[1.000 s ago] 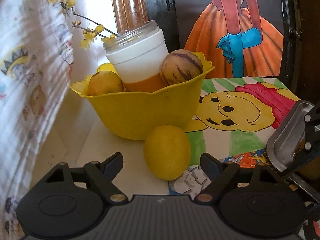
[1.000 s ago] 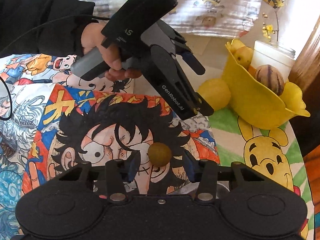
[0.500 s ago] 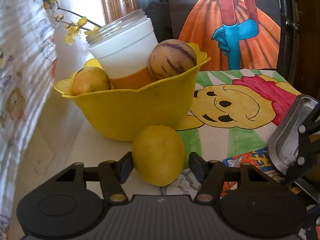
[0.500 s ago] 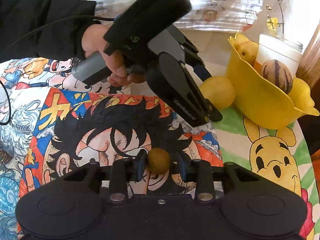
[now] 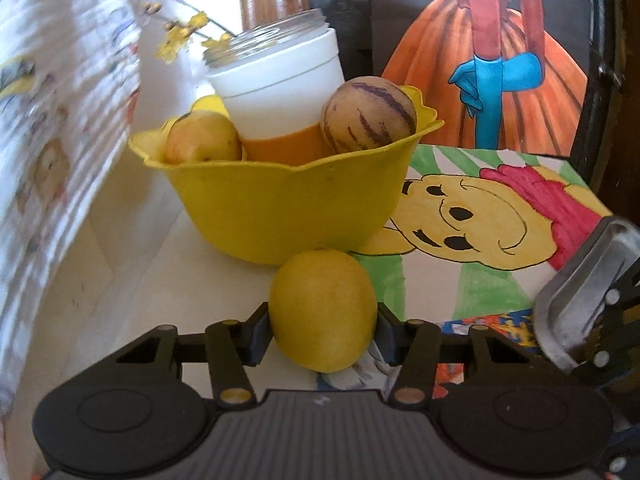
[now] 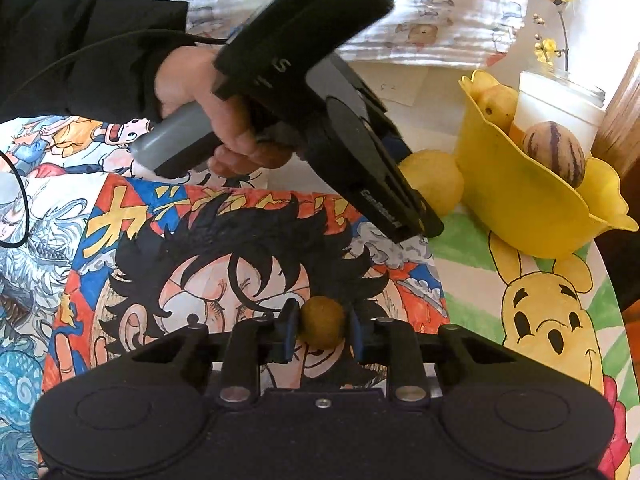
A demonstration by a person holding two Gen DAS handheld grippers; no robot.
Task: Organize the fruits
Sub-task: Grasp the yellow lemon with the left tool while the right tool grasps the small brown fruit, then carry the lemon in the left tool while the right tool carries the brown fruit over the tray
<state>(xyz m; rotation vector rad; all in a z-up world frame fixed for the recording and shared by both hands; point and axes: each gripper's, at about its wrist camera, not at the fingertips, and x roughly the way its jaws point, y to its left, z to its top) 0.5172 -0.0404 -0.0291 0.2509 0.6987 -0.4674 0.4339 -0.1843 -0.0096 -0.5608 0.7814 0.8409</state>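
A yellow lemon (image 5: 322, 310) lies on the table in front of a yellow bowl (image 5: 288, 208). My left gripper (image 5: 322, 330) is shut on the lemon, its pads against both sides. The bowl holds a yellow apple (image 5: 202, 142), a striped melon-like fruit (image 5: 368, 118) and a white jar (image 5: 276, 88). My right gripper (image 6: 322, 330) is shut on a small round brown fruit (image 6: 322, 322) above the cartoon cloth. In the right wrist view the left gripper's fingertips (image 6: 416, 216) reach the lemon (image 6: 436, 182) beside the bowl (image 6: 528, 204).
A printed cloth hangs at the left (image 5: 60, 120). A painted panel (image 5: 500, 60) stands behind the table. A metal tray edge (image 5: 580, 296) shows at the right, under the right gripper. The table's right edge (image 6: 612, 280) runs close to the bowl.
My left gripper has moved forward and closed on the lemon. My right gripper has closed on the small brown fruit.
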